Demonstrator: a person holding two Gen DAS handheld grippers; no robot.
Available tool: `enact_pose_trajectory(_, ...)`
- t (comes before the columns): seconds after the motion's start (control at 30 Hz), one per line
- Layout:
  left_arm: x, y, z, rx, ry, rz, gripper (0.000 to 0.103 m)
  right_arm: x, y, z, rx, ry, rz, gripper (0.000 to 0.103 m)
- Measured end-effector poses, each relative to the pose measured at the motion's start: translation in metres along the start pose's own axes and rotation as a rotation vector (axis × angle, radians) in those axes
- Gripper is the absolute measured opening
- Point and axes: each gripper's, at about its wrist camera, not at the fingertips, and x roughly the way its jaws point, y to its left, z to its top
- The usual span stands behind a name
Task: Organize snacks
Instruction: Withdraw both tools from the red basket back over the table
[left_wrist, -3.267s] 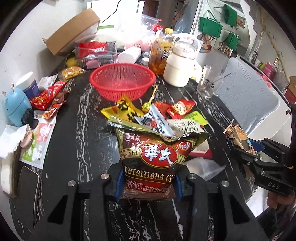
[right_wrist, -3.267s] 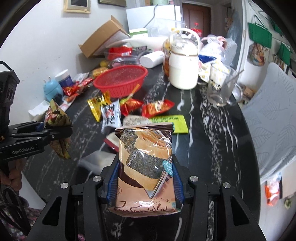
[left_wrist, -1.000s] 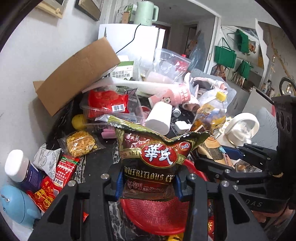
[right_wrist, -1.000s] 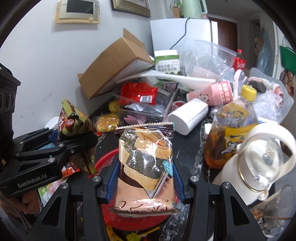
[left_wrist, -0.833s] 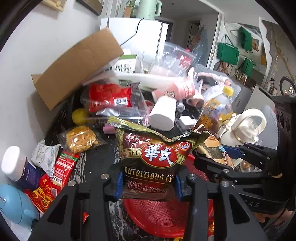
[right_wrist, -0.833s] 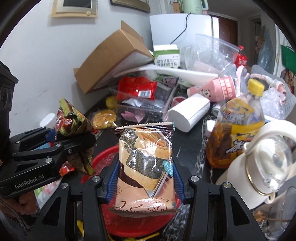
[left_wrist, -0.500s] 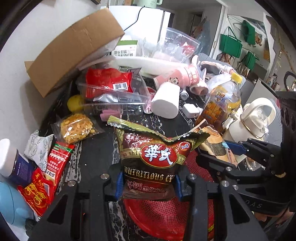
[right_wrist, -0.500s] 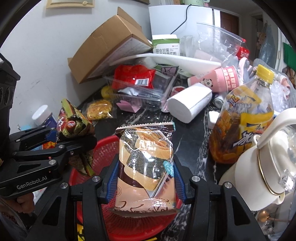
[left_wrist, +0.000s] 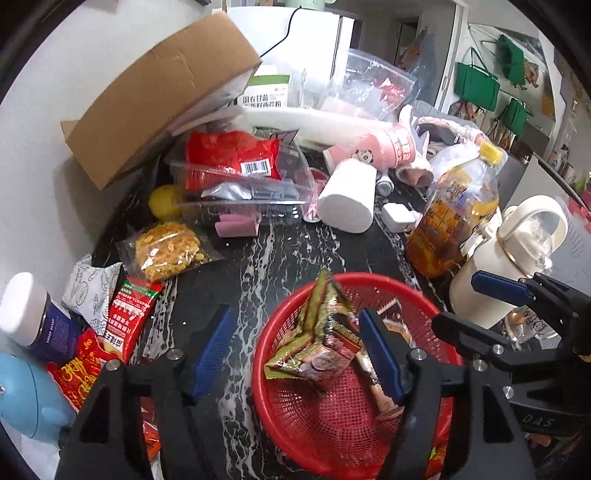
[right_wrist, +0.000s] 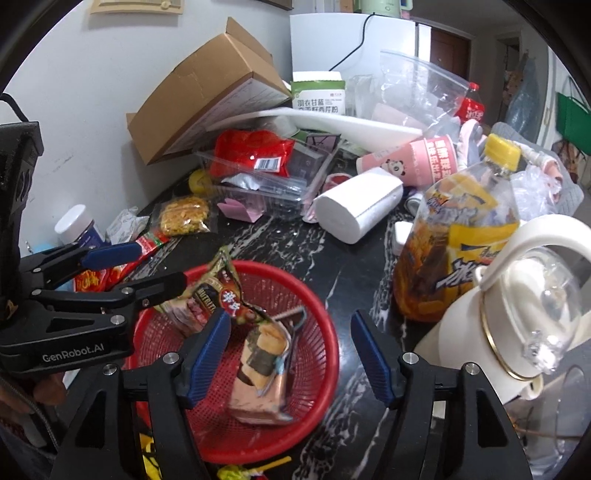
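A: Where are the two snack packets?

B: Both are in the round red plastic mesh basket (right_wrist: 321, 354) on the black marble table (left_wrist: 280, 251). The brown and green crinkled cereal packet (left_wrist: 317, 347) lies toward the left part of it, and the pink and brown sesame biscuit packet (right_wrist: 264, 369) is nearer the middle, its long axis running toward and away from the right camera.

A: And the grippers?

B: The left gripper (left_wrist: 295, 354) has just been opening its jaws. They stand spread now, and the cereal packet is between them, but the blue pads do not press it. The right gripper (right_wrist: 291, 354) has also just been opening; the biscuit packet lies loose below its wide jaws.

A: What does the next move turn on?

B: I think more snacks wait at the left: red sachets (left_wrist: 125, 317) and a clear bag of yellow crumbly snack (left_wrist: 166, 251), all beside the basket's left side. The left gripper is nearer to them. A yellow wrapped candy (right_wrist: 236, 472) lies just before the basket, close under the right gripper.
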Motion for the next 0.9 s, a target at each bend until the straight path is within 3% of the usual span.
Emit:
enact_pose_trajectory(0.57, -0.082, -0.03, 0.008, 0.059, -0.124, 0.008, 0.069, -0.079, -0.001, 0.002, 0.006, -0.126, -0.029, 0.068)
enact_pose_trajectory(0.9, -0.133, -0.055, -0.007, 0.098, -0.186, -0.025, 0.069, -0.136, 0.001, -0.017, 0.017, -0.188, -0.073, 0.068)
